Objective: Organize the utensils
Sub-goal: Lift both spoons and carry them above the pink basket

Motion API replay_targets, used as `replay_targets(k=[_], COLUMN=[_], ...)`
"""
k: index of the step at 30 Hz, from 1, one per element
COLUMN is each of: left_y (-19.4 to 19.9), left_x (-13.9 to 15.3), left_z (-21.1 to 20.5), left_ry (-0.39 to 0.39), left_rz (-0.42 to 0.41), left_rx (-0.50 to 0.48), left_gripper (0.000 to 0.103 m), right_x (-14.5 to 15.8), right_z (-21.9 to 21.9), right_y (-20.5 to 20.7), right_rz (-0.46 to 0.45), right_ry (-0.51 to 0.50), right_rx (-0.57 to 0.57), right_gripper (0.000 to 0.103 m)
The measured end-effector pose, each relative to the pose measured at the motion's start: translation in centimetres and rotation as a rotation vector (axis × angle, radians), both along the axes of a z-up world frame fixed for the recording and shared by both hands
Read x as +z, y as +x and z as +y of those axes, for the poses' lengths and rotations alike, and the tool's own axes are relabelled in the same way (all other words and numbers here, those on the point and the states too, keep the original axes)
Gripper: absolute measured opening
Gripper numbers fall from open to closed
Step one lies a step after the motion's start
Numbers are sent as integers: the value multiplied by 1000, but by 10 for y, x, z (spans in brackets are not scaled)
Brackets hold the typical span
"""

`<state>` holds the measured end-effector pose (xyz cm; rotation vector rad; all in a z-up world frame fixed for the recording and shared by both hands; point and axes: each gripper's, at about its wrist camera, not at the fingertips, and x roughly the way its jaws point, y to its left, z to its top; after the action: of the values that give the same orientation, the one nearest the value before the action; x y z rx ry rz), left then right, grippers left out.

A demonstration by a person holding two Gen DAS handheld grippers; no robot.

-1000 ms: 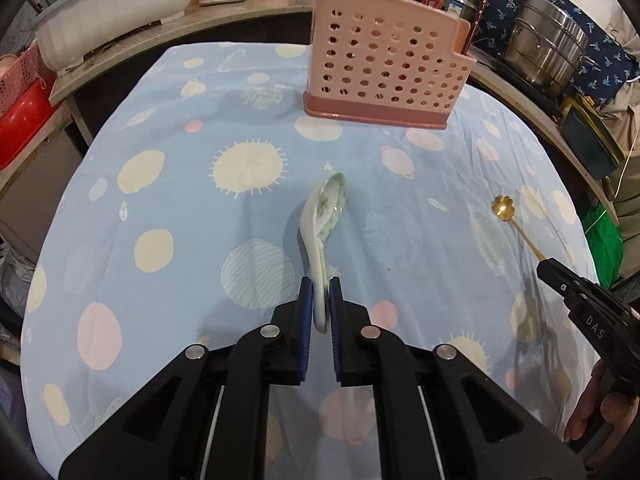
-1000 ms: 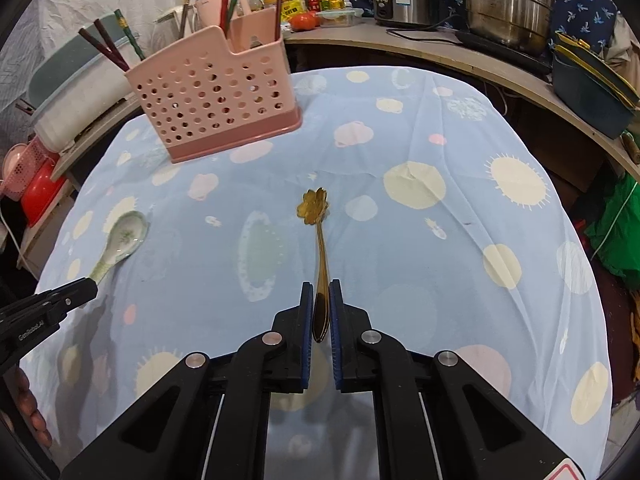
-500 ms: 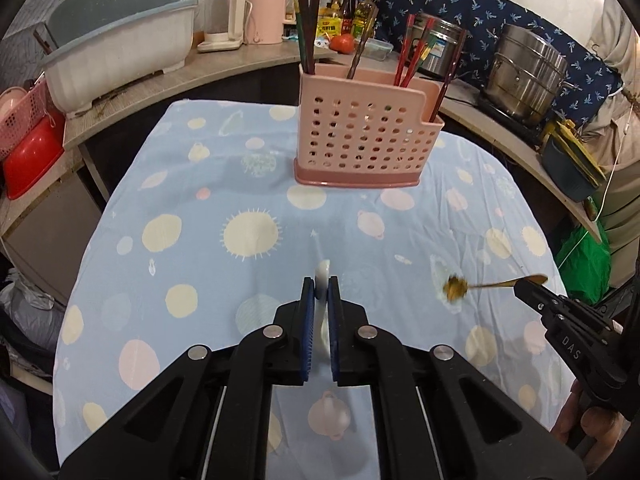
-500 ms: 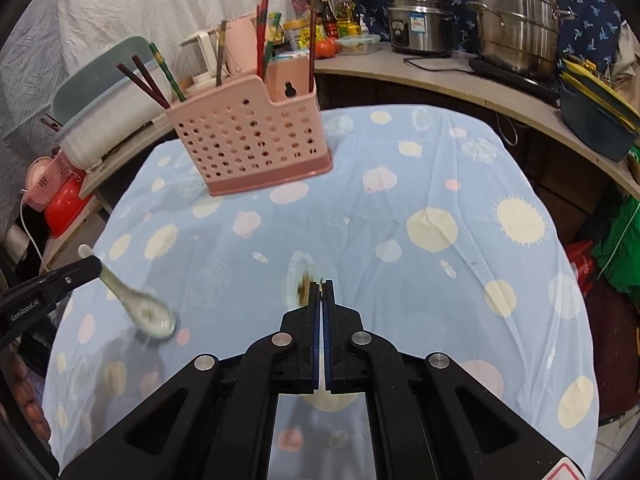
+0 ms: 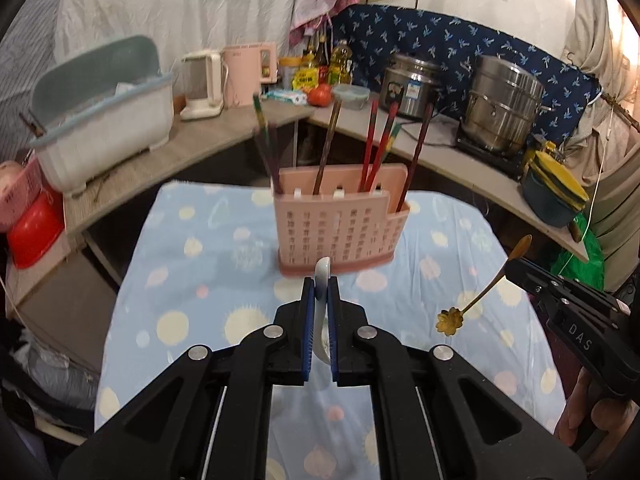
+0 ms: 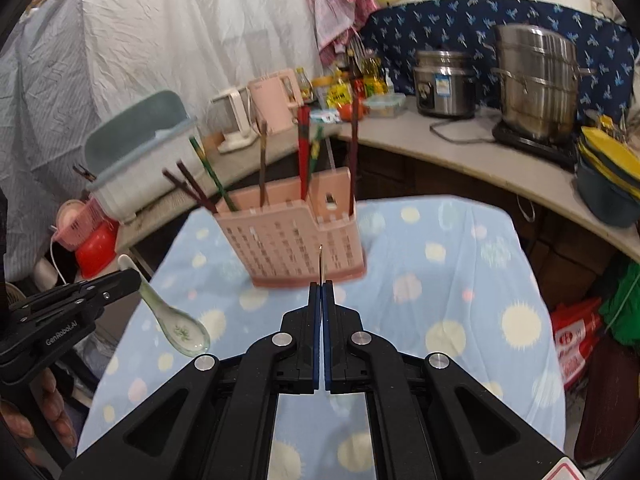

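Left gripper (image 5: pixel 319 292) clenched on handle of white ceramic spoon (image 6: pixel 176 320); spoon off table, bowl hanging down on near side, handle tip poking up past pads. Right gripper (image 6: pixel 322 294) clenched on thin gold spoon (image 5: pixel 476 300), flower-shaped bowl dangling low, handle end up. Both spoons in air above blue dotted tablecloth (image 5: pixel 192 280). Pink perforated utensil holder (image 5: pixel 340 224) upright at far end of table, chopsticks (image 5: pixel 380 144) standing in it. Counter beyond with steel pots (image 5: pixel 504 100) at far right.
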<state>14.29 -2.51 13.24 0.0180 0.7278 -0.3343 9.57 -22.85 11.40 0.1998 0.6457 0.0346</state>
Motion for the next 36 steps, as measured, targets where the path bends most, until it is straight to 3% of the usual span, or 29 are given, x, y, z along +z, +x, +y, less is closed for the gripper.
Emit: replay_targets(k=[8, 13, 19, 30, 36], left_y=[49, 87, 124, 164, 165], left_x=[67, 89, 72, 16, 14], left_z=[-20, -33, -41, -40, -46], left_ry=[22, 43, 81, 101, 123], left_rz=[-117, -158, -134, -26, -53], left_rx=[15, 36, 66, 98, 109], left_gripper=[6, 6, 6, 6, 6], right_x=[68, 84, 72, 16, 5], right_z=[6, 15, 31, 41, 40], right_y=[52, 92, 135, 180, 187], right_rz=[-105, -126, -92, 20, 42], right_ry=[-19, -47, -70, -72, -77], right_rx=[29, 30, 43, 60, 62], right_gripper=[2, 2, 2, 2, 2])
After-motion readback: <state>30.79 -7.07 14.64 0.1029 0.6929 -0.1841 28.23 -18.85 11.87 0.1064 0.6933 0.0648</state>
